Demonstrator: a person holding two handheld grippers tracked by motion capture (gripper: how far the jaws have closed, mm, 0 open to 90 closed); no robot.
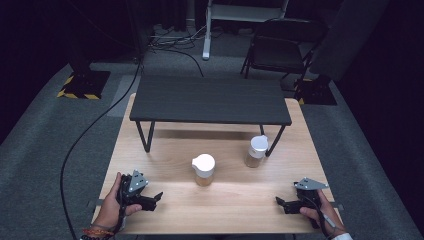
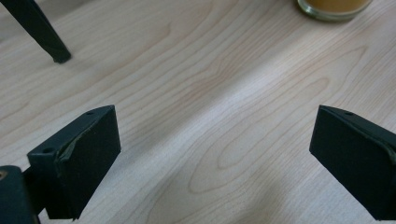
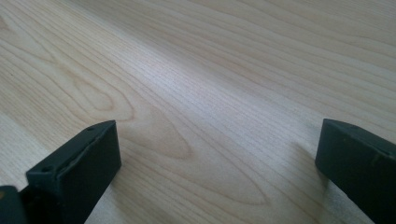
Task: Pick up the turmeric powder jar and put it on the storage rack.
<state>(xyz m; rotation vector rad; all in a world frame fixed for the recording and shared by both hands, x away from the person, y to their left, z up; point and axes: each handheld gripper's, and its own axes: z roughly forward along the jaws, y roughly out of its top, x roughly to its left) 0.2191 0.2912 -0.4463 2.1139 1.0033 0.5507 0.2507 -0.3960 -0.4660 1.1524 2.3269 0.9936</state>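
On the near edge of the wooden table (image 1: 165, 210), seen from the high view, I hold my left gripper (image 1: 152, 200) low by the left corner and my right gripper (image 1: 281, 202) low by the right corner, both pointing inward, well apart from each other. Between them, farther in, stands a glass jar with a white lid (image 1: 204, 170) holding something amber, nearer my left gripper. A second white-lidded jar (image 1: 256, 151) stands beyond it to the right, just beside a leg of the dark raised shelf (image 1: 210, 100) that spans the far half of the table. A black folding chair (image 1: 280, 47) sits on the grey floor behind.

In the left gripper view, my jaws stand wide apart with nothing between them, over bare wood grain. The base of the nearer jar (image 2: 334, 8) shows at the top right, well ahead of the jaws, and a black shelf leg (image 2: 39, 32) lands at the top left.

In the right gripper view, my jaws are likewise spread wide and empty, just above the tabletop (image 3: 201, 93).
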